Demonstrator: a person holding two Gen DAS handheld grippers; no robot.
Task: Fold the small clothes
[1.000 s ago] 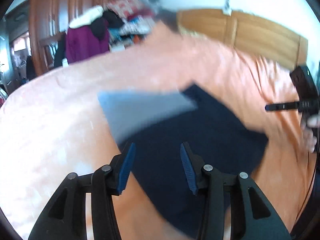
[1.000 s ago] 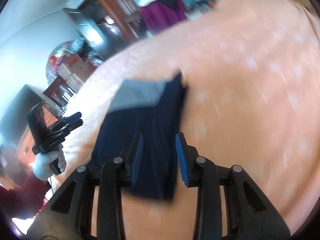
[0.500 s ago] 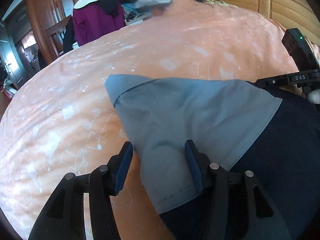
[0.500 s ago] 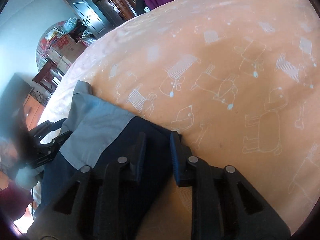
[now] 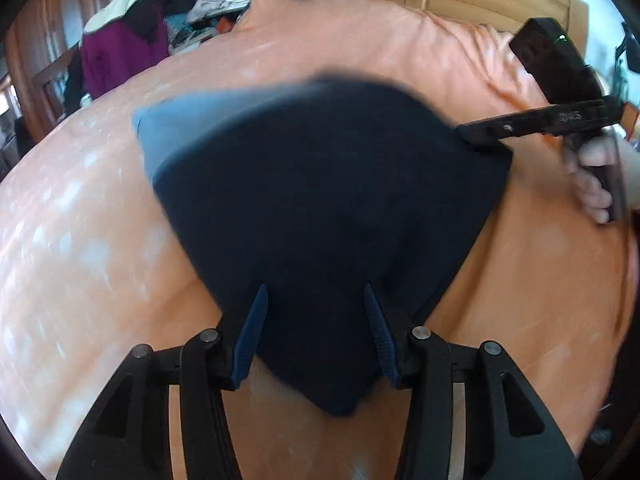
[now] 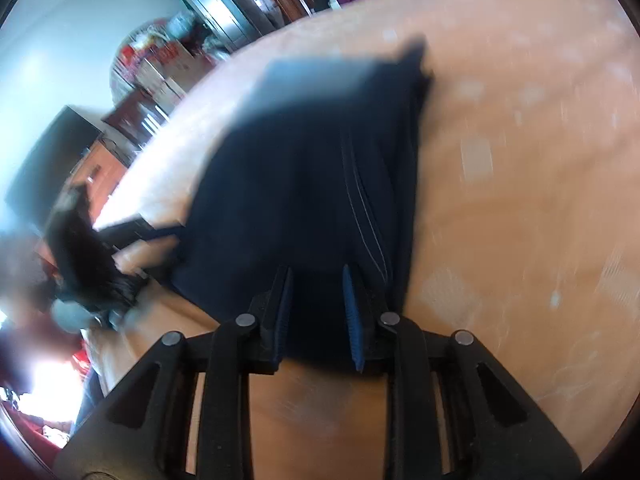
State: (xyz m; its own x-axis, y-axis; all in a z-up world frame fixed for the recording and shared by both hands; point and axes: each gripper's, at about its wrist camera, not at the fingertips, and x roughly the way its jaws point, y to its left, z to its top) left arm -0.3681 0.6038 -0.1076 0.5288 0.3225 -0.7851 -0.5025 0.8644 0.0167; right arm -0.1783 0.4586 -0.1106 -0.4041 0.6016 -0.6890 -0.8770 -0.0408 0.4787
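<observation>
Right gripper [image 6: 318,312] hangs over the dark navy garment [image 6: 312,176], jaws parted, on the orange bed [image 6: 520,200]; left gripper [image 6: 132,232] at its far edge, blurred.

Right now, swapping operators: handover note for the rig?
Left gripper: open, jaws spread over the near edge of the dark navy garment with a grey-blue panel, not clamping it.
Right gripper: open, jaws straddling the garment's near hem; from the left wrist view its tips sit at the far right corner.
Garment lies on the orange patterned bedspread, navy layer covering most of the grey-blue panel, so it looks at least partly folded.
Left: check whether another fold is needed, square the edges. Both views are blurred.
</observation>
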